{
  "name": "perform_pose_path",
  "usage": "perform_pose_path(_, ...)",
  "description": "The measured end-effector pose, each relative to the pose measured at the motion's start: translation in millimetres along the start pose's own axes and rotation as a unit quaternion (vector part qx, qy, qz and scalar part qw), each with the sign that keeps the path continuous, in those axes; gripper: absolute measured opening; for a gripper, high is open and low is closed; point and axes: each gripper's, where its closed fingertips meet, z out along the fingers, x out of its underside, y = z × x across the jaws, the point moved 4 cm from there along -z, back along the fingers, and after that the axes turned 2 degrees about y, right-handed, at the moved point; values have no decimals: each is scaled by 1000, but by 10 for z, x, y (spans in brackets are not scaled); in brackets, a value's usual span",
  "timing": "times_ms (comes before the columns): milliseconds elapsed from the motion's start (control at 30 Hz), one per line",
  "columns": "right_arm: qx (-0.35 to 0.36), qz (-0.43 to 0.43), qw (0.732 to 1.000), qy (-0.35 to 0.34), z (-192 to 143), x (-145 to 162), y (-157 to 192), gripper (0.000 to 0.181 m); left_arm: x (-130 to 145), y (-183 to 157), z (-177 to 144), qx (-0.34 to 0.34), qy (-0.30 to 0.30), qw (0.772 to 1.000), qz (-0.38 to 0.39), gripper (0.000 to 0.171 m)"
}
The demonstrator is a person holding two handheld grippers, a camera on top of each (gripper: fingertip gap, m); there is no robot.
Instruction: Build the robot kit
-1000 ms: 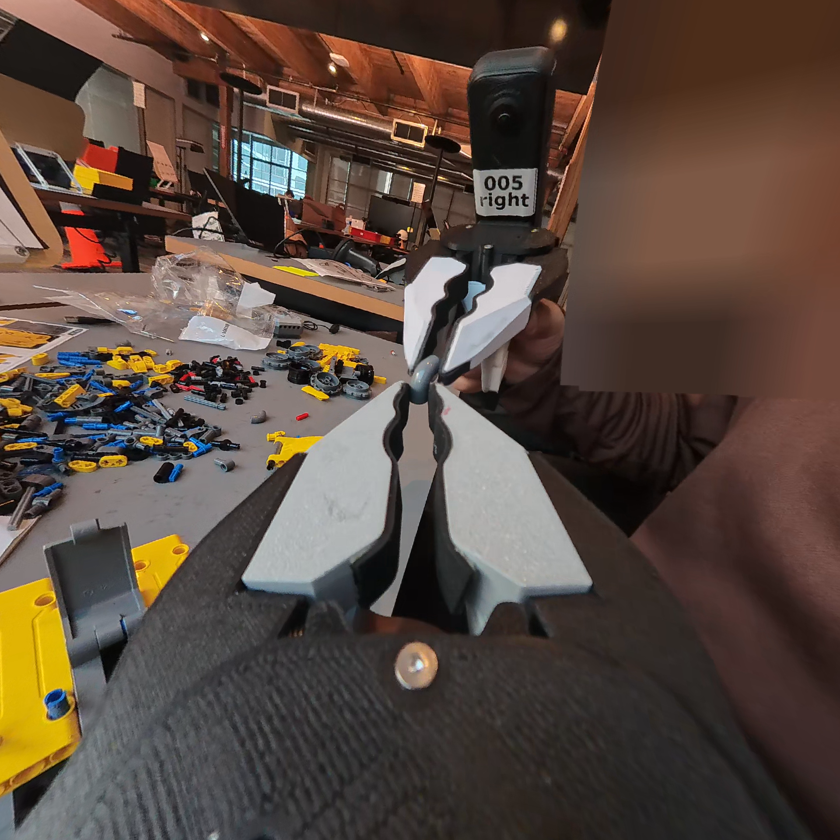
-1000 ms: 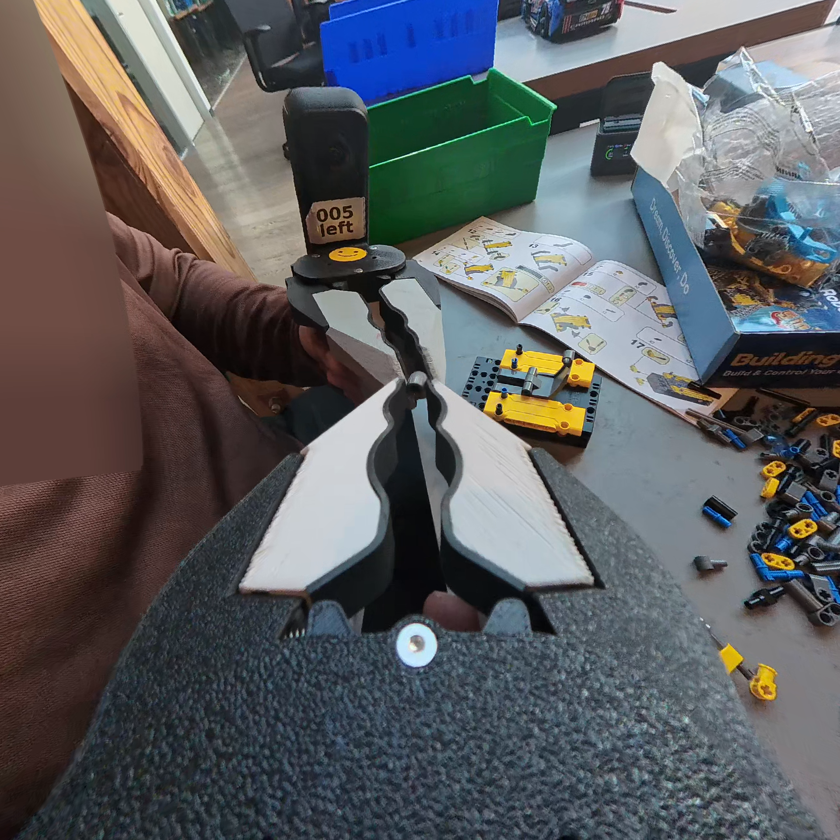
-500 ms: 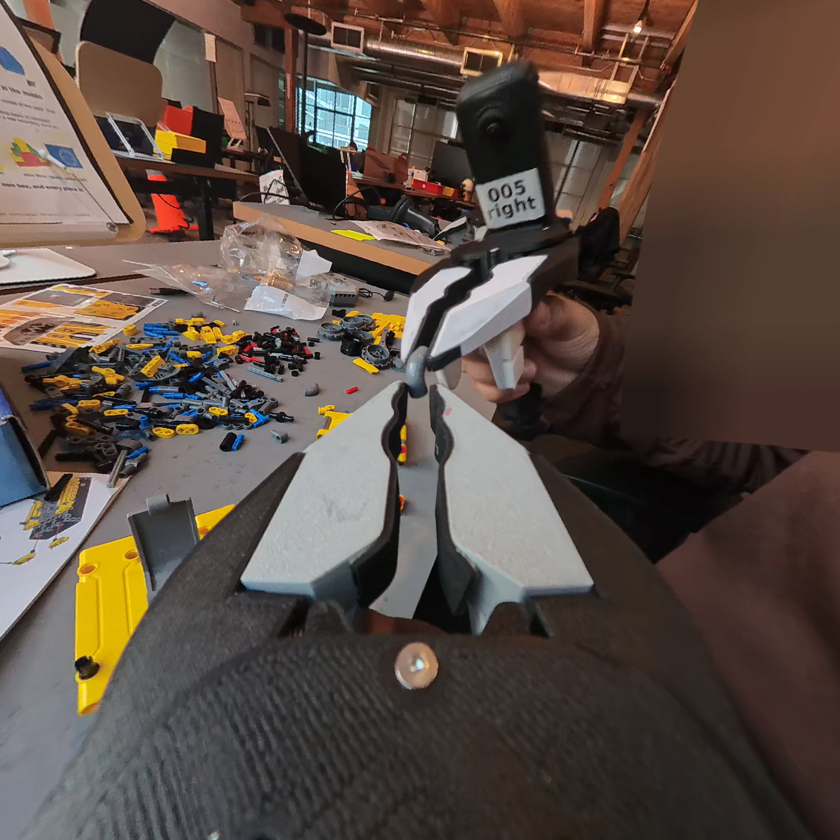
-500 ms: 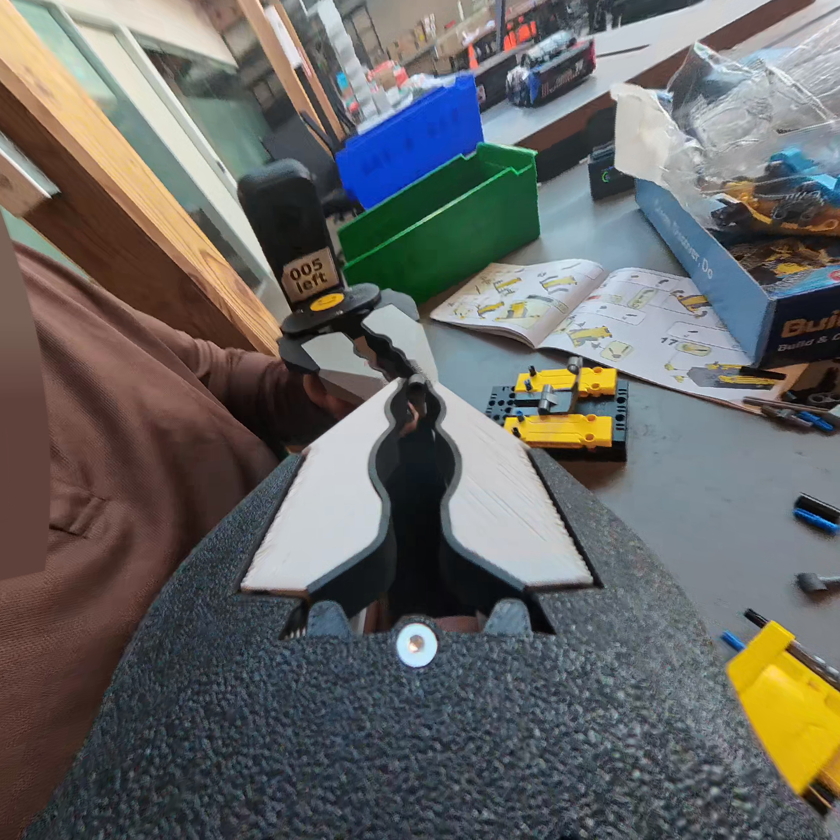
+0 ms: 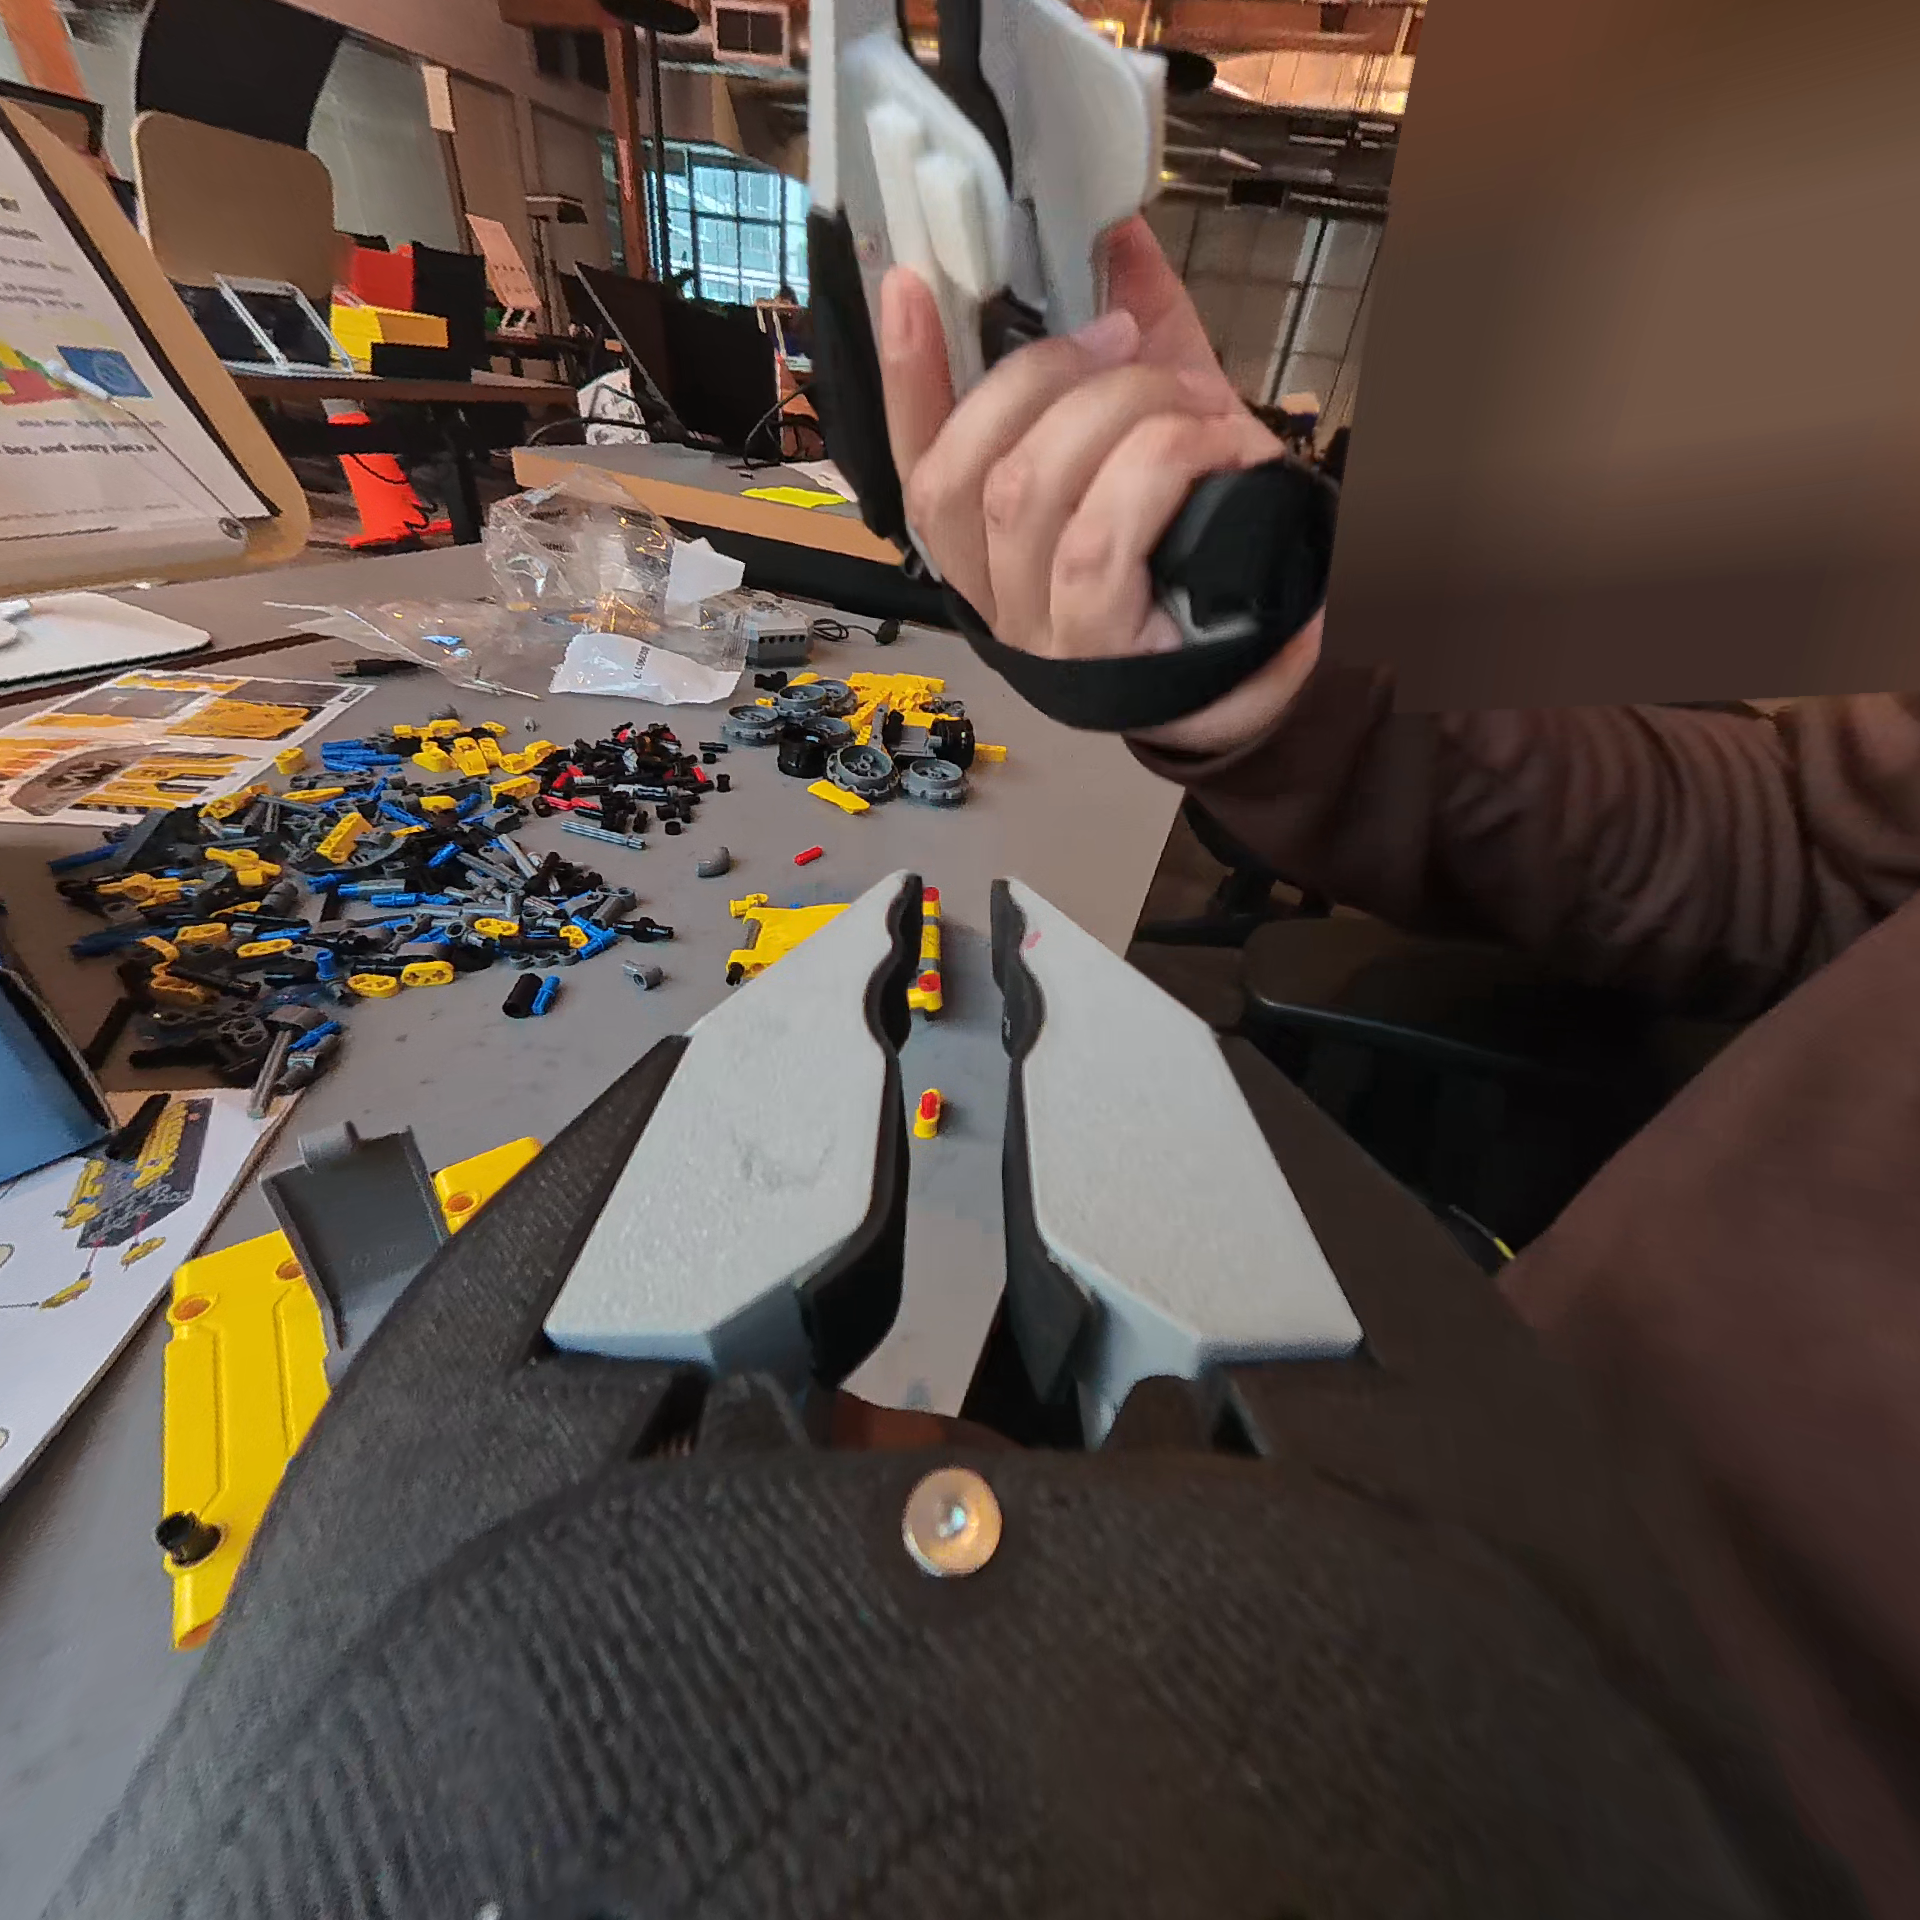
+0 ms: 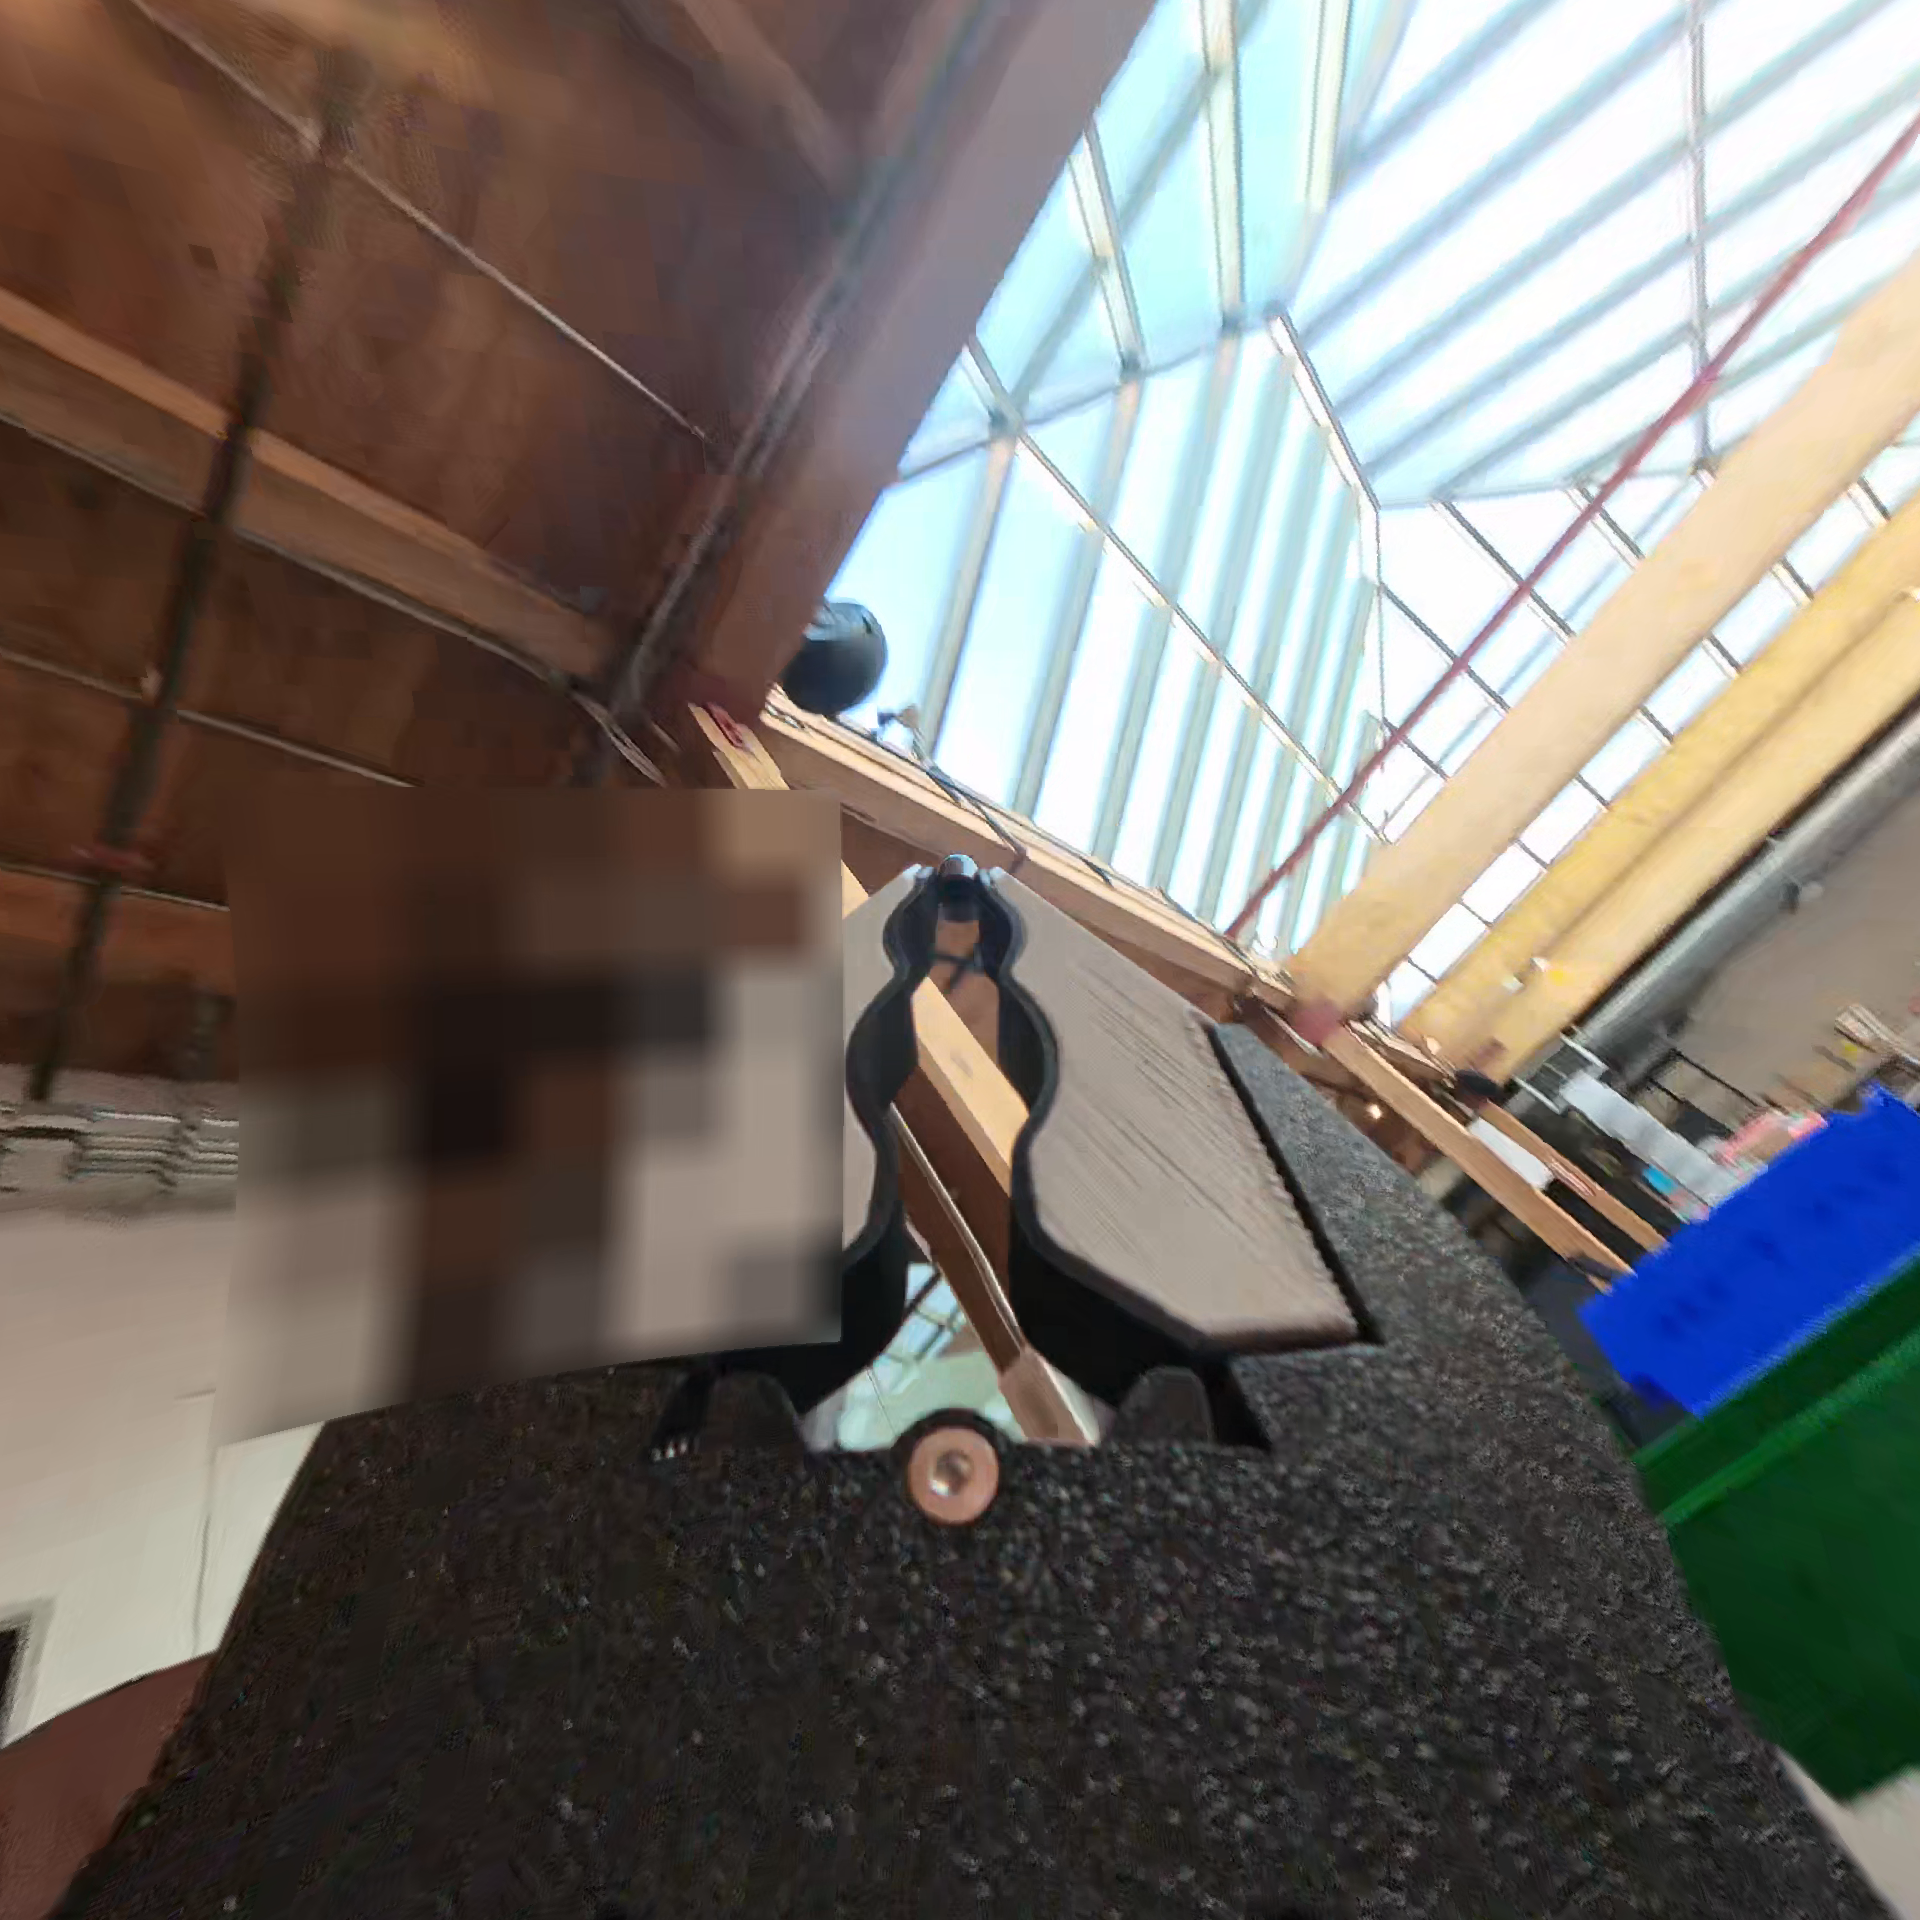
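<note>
My left gripper (image 5: 954, 896) is slightly open and empty, low over the grey table (image 5: 665, 1049) near its right edge. A small yellow and red piece (image 5: 928, 966) lies on the table in line with the gap between the fingers. A hand (image 5: 1049, 488) holds the right gripper raised high above and beyond my left one; its fingertips are cut off at the top of the left wrist view. In the right wrist view my right gripper (image 6: 958, 885) points up at the ceiling and is shut on a small grey piece (image 6: 956, 873) at its tips.
A pile of loose blue, yellow and black building pieces (image 5: 364, 894) and several grey wheels (image 5: 862, 758) cover the table's far left. A yellow panel (image 5: 239, 1392) with a grey part (image 5: 353, 1216) lies near left. Plastic bags (image 5: 592, 582) and instruction sheets (image 5: 156, 727) lie behind. Green bin (image 6: 1818, 1538), blue bin (image 6: 1787, 1278).
Both grippers held the small grey piece tip to tip. My left gripper has let go; the right gripper has swung upward with the piece and now faces the ceiling.
</note>
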Motion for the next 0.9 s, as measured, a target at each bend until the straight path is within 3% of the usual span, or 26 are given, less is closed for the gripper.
perform_pose_path(33,-18,2,1000,-24,-5,-65,28,8,11,-12,5,-2,4,1000,12,10)
perform_pose_path(400,-93,14,993,-64,18,-95,245,7,159,-27,59,-2,24,1000,10,10)
perform_pose_path(900,-106,6,992,-75,6,-124,314,7,244,-10,85,-3,37,999,4,10)
